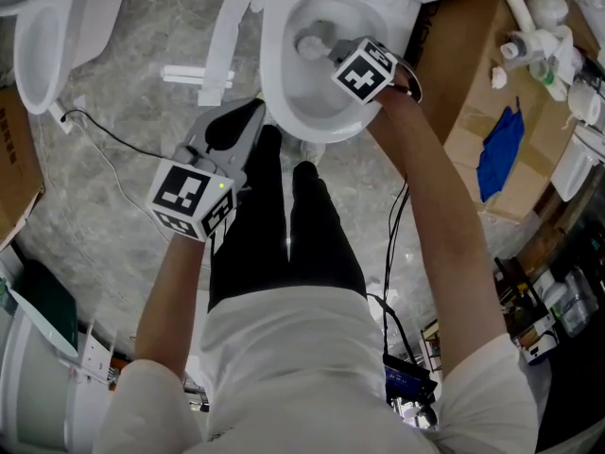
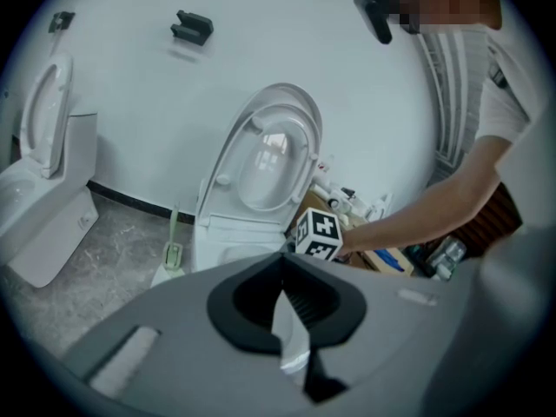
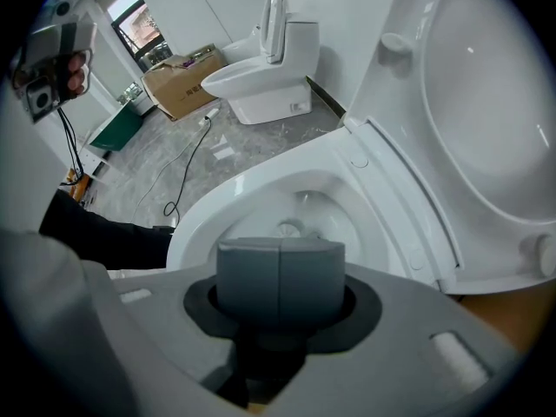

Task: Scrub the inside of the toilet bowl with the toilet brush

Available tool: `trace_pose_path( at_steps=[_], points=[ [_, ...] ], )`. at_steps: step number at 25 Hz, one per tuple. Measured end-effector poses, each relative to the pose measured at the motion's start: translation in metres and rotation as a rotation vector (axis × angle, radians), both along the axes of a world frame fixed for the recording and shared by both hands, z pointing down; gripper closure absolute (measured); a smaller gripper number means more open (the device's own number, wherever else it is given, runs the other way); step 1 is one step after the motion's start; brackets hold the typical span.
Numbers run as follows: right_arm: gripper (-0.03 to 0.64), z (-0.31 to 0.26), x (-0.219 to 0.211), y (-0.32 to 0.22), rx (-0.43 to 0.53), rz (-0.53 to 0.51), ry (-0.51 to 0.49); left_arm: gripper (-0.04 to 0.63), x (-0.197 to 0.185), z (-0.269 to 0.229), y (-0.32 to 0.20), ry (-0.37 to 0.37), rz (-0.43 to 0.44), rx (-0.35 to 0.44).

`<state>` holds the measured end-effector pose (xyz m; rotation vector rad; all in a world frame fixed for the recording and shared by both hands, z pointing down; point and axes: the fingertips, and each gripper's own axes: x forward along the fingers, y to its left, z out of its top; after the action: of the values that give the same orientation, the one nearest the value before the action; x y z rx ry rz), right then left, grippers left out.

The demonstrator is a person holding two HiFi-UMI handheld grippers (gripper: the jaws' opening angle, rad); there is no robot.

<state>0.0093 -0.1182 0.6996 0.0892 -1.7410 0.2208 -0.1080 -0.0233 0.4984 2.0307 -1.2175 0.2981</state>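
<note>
The white toilet bowl (image 1: 284,74) stands open in front of me with its lid (image 2: 271,156) raised. My right gripper (image 1: 333,53) reaches down into the bowl, shut on the toilet brush. The brush's round head (image 1: 311,44) rests low inside the bowl near the drain. In the right gripper view the closed jaws hide the handle, and only the brush head (image 3: 289,228) peeks out beyond them over the bowl (image 3: 252,207). My left gripper (image 1: 238,121) hangs outside the bowl at its left front, shut and empty. A pale green brush holder (image 2: 172,252) stands on the floor beside the toilet.
A second toilet (image 1: 43,45) stands at the left. A cardboard box (image 1: 473,102) with a blue cloth (image 1: 499,151) and white fittings lies to the right. A black cable (image 1: 113,140) and white parts (image 1: 203,76) lie on the marble floor. My black-trousered legs (image 1: 284,235) stand before the bowl.
</note>
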Motion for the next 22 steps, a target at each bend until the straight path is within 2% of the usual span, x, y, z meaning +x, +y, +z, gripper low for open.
trace_pose_path(
  at_steps=[13, 22],
  points=[
    [0.471, 0.016, 0.024, 0.027, -0.049, -0.024, 0.041, 0.604, 0.010, 0.004, 0.003, -0.001, 0.014, -0.005],
    [0.471, 0.020, 0.054, 0.026, -0.057, -0.035, 0.100, 0.604, 0.011, 0.005, 0.002, 0.001, 0.016, -0.003]
  ],
)
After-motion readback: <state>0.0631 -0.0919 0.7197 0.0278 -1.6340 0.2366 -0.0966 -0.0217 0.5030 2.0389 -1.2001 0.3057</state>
